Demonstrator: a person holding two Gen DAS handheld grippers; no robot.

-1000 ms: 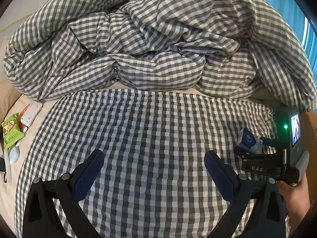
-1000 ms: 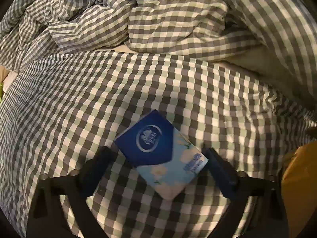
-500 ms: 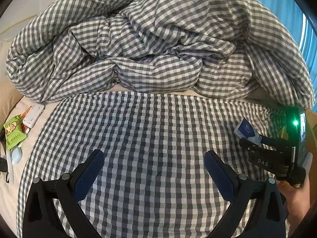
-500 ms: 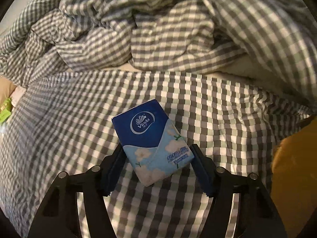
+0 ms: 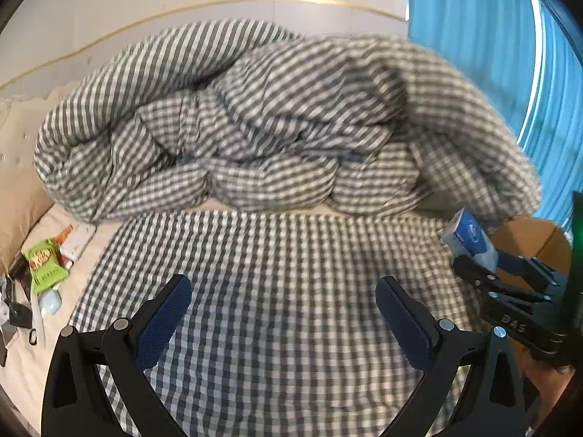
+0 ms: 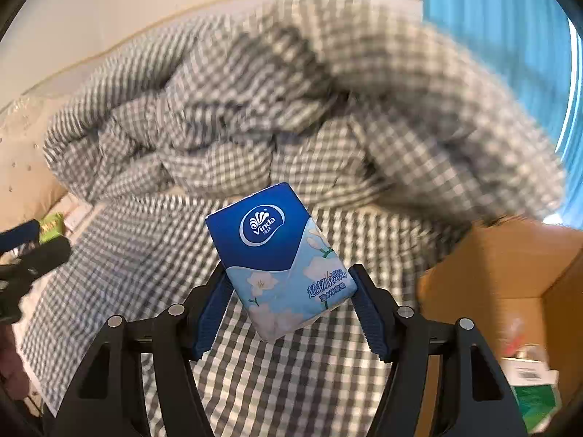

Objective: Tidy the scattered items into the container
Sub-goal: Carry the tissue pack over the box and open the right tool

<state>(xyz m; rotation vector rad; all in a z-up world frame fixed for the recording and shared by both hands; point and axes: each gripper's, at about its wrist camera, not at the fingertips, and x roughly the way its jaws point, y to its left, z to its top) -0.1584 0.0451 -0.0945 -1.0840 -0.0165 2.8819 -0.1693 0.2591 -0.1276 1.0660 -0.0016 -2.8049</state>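
Observation:
My right gripper (image 6: pixel 289 291) is shut on a blue Vinda tissue pack (image 6: pixel 280 255) and holds it lifted above the checked sheet (image 6: pixel 277 382). The pack also shows in the left wrist view (image 5: pixel 470 240), in the right gripper (image 5: pixel 484 266). A cardboard box (image 6: pixel 510 266) with a few items inside stands open at the right. My left gripper (image 5: pixel 284 318) is open and empty over the checked sheet (image 5: pixel 277 262). A green snack packet (image 5: pixel 43 262) and several small items (image 5: pixel 47 302) lie at the bed's left edge.
A bunched checked duvet (image 5: pixel 277 123) fills the back of the bed. A beige pillow (image 5: pixel 22 167) lies at the left. A blue curtain (image 5: pixel 484 36) hangs at the right, behind the box (image 5: pixel 528 233).
My right gripper closed on the tissue pack and lifted it off the sheet, toward the box. Both views tilted up, so the wall and curtain show now.

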